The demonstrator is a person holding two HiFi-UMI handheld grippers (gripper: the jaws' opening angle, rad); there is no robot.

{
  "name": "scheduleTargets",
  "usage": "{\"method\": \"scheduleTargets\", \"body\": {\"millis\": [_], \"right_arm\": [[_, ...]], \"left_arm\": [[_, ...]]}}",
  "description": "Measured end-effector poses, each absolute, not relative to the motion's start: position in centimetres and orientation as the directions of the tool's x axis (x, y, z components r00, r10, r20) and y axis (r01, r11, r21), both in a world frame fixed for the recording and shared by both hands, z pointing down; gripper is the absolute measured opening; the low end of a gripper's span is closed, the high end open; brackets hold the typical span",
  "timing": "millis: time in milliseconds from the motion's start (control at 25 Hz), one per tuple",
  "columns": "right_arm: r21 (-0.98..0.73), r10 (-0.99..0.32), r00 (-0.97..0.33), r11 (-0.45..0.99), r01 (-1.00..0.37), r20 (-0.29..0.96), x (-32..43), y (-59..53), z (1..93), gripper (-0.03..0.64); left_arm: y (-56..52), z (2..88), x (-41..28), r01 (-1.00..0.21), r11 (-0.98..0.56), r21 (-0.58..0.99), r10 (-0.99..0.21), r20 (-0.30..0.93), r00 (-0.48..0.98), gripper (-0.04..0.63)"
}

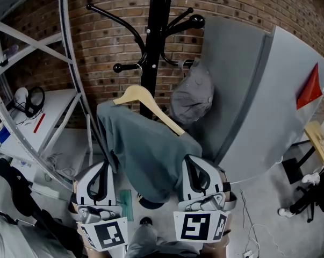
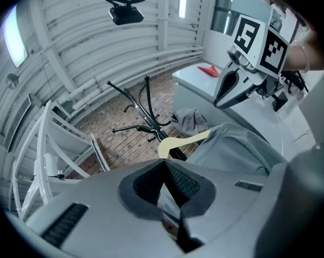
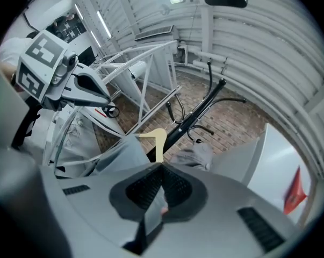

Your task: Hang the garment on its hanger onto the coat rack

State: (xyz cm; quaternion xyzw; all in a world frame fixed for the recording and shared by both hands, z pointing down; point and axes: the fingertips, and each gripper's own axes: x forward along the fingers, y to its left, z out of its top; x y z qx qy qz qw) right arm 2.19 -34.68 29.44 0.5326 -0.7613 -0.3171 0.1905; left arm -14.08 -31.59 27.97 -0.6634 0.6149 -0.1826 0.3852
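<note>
A black coat rack point(image 1: 153, 42) stands against the brick wall. A wooden hanger point(image 1: 140, 97) carries a grey-green garment point(image 1: 145, 149), and its hook sits at the rack's lower left peg. My left gripper point(image 1: 103, 168) is shut on the garment's lower left edge, with cloth showing between its pads point(image 2: 175, 184). My right gripper point(image 1: 189, 163) is shut on the lower right edge, and a strip of cloth runs between its pads point(image 3: 151, 190). The left gripper view shows the hanger point(image 2: 183, 141) and garment point(image 2: 237, 147) just beyond the jaws. A grey cap point(image 1: 193, 95) hangs on the rack's right side.
A white metal shelf frame point(image 1: 70, 90) stands close on the left, with headphones point(image 1: 33, 101) on its shelf. Grey panels point(image 1: 258, 101) lean at the right, one bearing a red flag shape point(image 1: 310, 87). Cables lie on the floor below.
</note>
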Motion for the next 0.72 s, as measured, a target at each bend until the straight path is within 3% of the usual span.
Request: {"method": "scheduleTargets", "body": {"millis": [280,720], "right_arm": [[0.683,-0.935,-0.353,0.234,-0.692,-0.037,2.5,-34.3,29.5,0.021],[0.663,-0.933,-0.356,0.229,-0.713,-0.06,1.9,-33.6,28.9,0.021]], "left_arm": [[-31.0,26.9,-14.3,-0.731,0.043,-0.68,-0.945,-0.265,0.191,0.003],[-30.9,27.9,-14.5,-0.748,-0.029,-0.663,-0.953,-0.208,0.221,0.003]]}}
